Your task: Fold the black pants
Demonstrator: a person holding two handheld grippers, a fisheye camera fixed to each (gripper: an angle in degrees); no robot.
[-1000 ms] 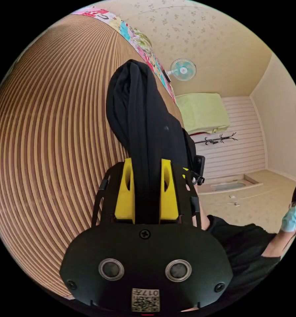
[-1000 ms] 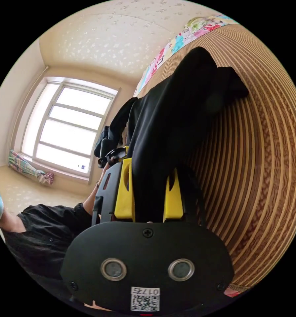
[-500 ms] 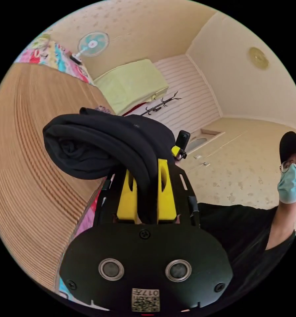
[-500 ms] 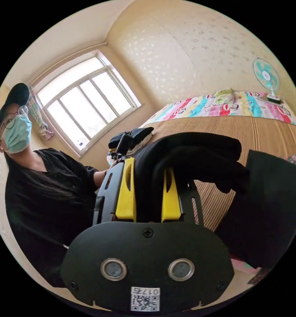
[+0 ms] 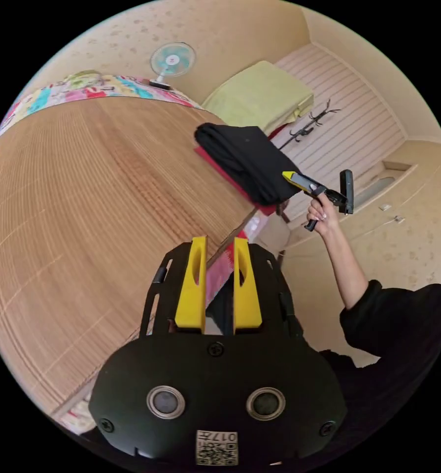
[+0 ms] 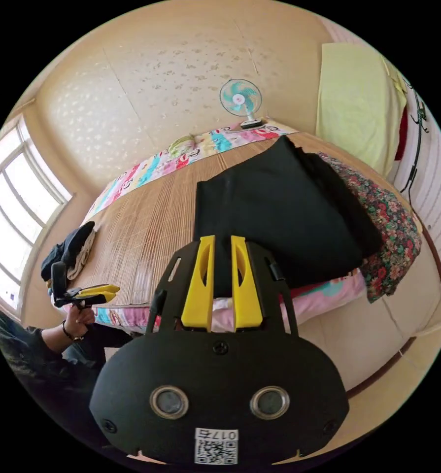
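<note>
Black pants (image 6: 279, 217) lie folded into a flat rectangular bundle on the bed, at its corner nearest the right claw, partly over a dark floral cloth (image 6: 392, 231). In the left gripper view the same bundle (image 5: 247, 160) sits at about 1 o'clock, at the far edge of the bamboo mat (image 5: 82, 197).

Right claw (image 6: 222, 281): yellow jaws nearly parallel, a narrow gap between them, nothing gripped. It hangs just short of the pants' near edge. Seen from the left gripper view (image 5: 299, 181), it is held in a hand (image 5: 321, 212) just beside the bundle; whether it touches the cloth I cannot tell.

Left claw (image 5: 215, 283): jaws also narrow, empty, over the mat's edge. In the right gripper view it shows at 8 o'clock (image 6: 97, 293), well apart from the pants.

A second dark garment pile (image 6: 67, 249) lies at the mat's far side, 9 o'clock. A fan (image 6: 240, 101) stands beyond the bed at 12 o'clock.
</note>
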